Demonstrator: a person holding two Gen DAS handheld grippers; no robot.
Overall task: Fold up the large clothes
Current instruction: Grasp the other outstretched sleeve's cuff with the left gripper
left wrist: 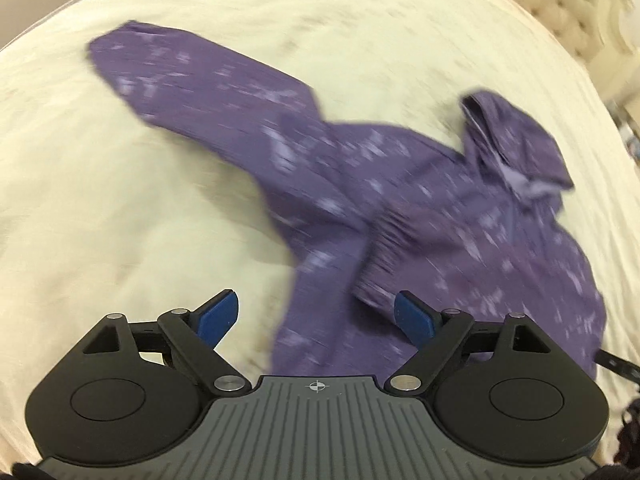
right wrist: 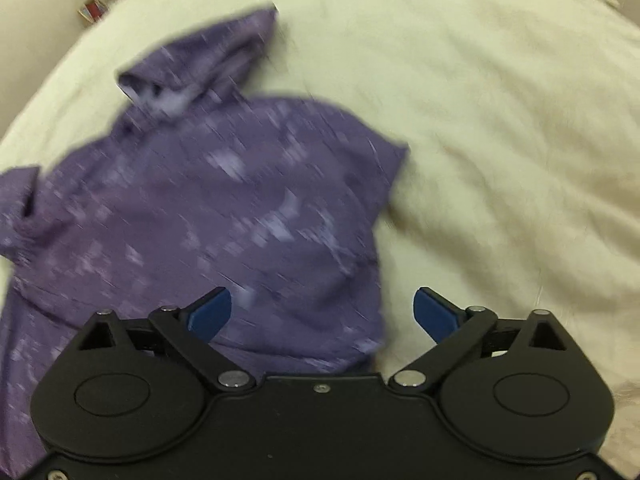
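A purple hooded jacket with pale speckles (left wrist: 400, 184) lies spread on a cream bed sheet (left wrist: 120, 200). In the left wrist view one sleeve (left wrist: 192, 80) stretches to the upper left, the other sleeve's cuff (left wrist: 384, 256) lies folded across the body, and the hood (left wrist: 516, 140) is at the right. My left gripper (left wrist: 316, 316) is open and empty, just above the jacket's lower edge. In the right wrist view the jacket (right wrist: 224, 208) fills the left half, hood (right wrist: 200, 68) at the top. My right gripper (right wrist: 322, 312) is open and empty over the jacket's right edge. Both views are blurred.
A tufted cream headboard (left wrist: 560, 4) stands at the upper right of the left wrist view. Bare sheet (right wrist: 500, 160) lies right of the jacket in the right wrist view. Small objects (right wrist: 94, 10) sit beyond the bed's far left edge.
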